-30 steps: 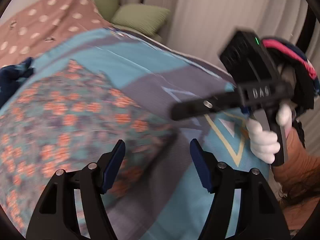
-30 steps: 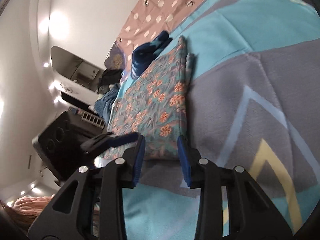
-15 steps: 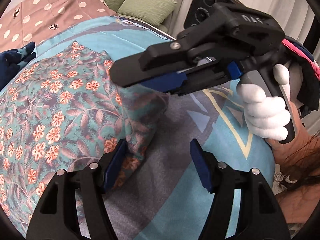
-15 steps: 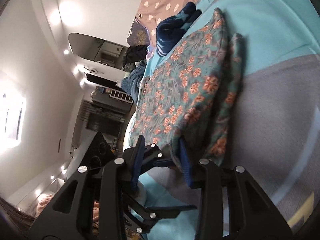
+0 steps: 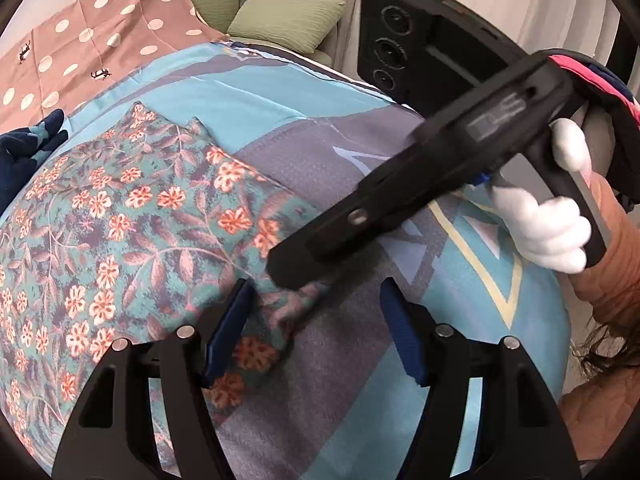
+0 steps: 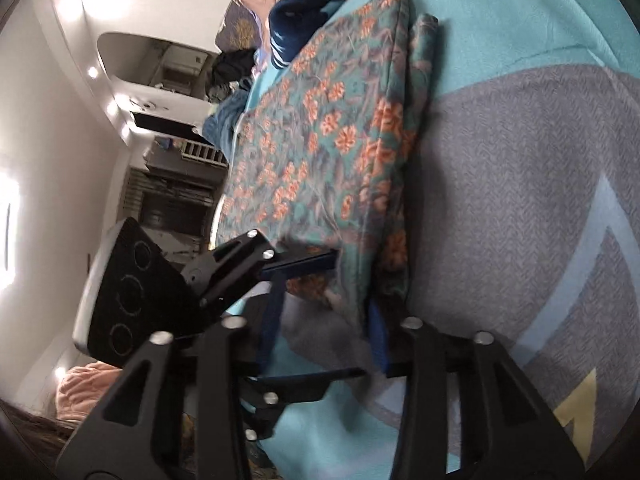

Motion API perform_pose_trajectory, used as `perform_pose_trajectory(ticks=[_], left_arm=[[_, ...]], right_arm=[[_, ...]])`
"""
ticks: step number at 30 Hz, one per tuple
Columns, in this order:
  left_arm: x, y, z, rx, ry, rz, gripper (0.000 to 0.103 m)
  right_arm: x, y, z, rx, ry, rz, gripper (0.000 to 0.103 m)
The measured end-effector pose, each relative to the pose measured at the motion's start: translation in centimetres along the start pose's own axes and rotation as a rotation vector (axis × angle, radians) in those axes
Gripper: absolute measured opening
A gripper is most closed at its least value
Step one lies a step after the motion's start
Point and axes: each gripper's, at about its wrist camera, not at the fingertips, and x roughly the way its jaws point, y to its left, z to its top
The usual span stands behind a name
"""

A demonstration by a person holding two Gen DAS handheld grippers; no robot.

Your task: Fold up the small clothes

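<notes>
Since a moment ago, my right gripper point(image 6: 326, 320) has dropped to the floral garment point(image 5: 120, 232) on the bed point(image 5: 500, 280), jaws part-open astride its near corner; my left gripper point(image 5: 316, 332) hovers wide open, empty, so a grasp seems imminent.

Pale curtains point(image 5: 500, 4), green cushions point(image 5: 284, 16), white wall point(image 6: 52, 92) with ceiling spotlights

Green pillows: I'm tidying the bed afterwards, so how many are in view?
2: one green pillow at the head of the bed, another green pillow just left behind it. Others may be hidden.
</notes>
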Motion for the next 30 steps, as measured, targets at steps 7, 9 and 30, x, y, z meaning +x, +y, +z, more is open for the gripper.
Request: perform_pose_trajectory(ticks=[7, 9, 30], left_arm=[[-0.4, -1.9, -0.3, 0.07, -0.001, 0.008, 0.068], [0.7, -2.3, 0.2, 0.086, 0.006, 0.018, 0.068], [0.9, -2.3, -0.5, 0.075, -0.026, -0.221, 0.064]], right_arm=[[-2.9, -1.4, -0.6, 0.039, -0.027, 0.001, 0.008], [-3.9, -2.1, -0.3, 0.049, -0.054, -0.013, 0.017], [-0.5, -2.1, 13.0, 0.008, -0.312, -0.234, 0.005]])
